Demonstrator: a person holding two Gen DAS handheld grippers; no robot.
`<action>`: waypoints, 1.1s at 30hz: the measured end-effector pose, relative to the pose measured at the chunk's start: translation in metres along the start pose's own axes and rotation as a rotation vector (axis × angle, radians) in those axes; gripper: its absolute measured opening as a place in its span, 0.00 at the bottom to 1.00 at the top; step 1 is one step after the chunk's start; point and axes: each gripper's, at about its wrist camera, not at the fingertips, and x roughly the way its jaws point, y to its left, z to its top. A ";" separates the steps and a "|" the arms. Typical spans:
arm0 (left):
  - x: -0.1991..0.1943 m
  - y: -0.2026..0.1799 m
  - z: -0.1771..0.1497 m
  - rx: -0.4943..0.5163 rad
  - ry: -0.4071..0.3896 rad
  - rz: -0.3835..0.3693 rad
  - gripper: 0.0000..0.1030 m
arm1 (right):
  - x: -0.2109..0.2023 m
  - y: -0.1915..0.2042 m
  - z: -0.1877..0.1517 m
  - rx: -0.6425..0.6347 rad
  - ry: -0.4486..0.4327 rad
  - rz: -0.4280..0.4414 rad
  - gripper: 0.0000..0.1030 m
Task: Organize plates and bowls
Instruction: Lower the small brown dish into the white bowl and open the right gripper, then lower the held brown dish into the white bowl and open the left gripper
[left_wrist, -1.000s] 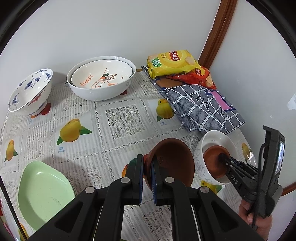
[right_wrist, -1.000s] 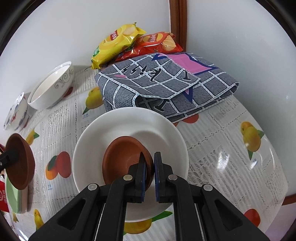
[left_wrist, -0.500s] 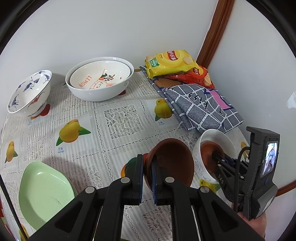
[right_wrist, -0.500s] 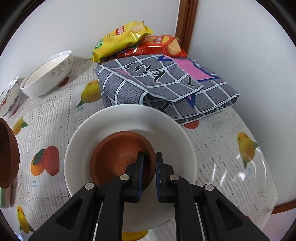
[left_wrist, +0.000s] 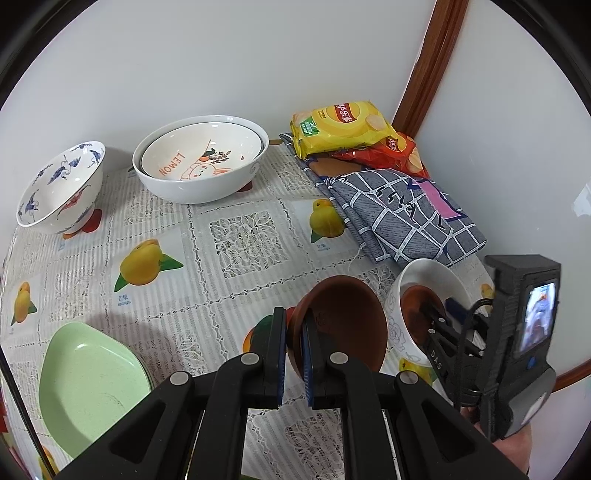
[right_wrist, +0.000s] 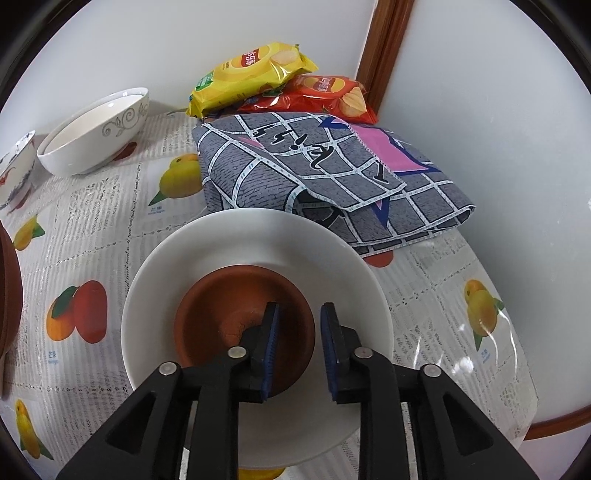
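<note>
My left gripper (left_wrist: 293, 343) is shut on the rim of a brown clay bowl (left_wrist: 347, 321), held tilted above the fruit-print tablecloth. To its right a white bowl (left_wrist: 428, 273) holds a second brown bowl (left_wrist: 415, 314). In the right wrist view that second brown bowl (right_wrist: 229, 314) rests inside the white bowl (right_wrist: 258, 240). My right gripper (right_wrist: 297, 350) is opening: its jaws straddle the brown bowl's near rim, and the pads no longer press on it.
At the back stand a white bowl with a lemon-print bowl nested in it (left_wrist: 199, 158) and a blue-patterned bowl (left_wrist: 59, 184). A green dish (left_wrist: 88, 384) lies near left. A folded grey cloth (right_wrist: 325, 177) and two chip bags (right_wrist: 255, 70) fill the corner by the wall.
My right gripper has let go of the brown bowl, which now sits in the white bowl, and its jaws have spread. The left gripper and its bowl stayed put.
</note>
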 end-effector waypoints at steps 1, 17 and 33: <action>0.000 0.000 0.000 0.001 0.000 0.001 0.08 | -0.004 -0.001 0.001 0.003 -0.013 -0.001 0.35; -0.001 -0.044 0.000 0.053 -0.019 0.025 0.08 | -0.085 -0.081 -0.004 0.142 -0.177 0.036 0.49; 0.042 -0.113 0.005 0.105 0.031 -0.027 0.08 | -0.072 -0.146 -0.018 0.277 -0.138 0.035 0.49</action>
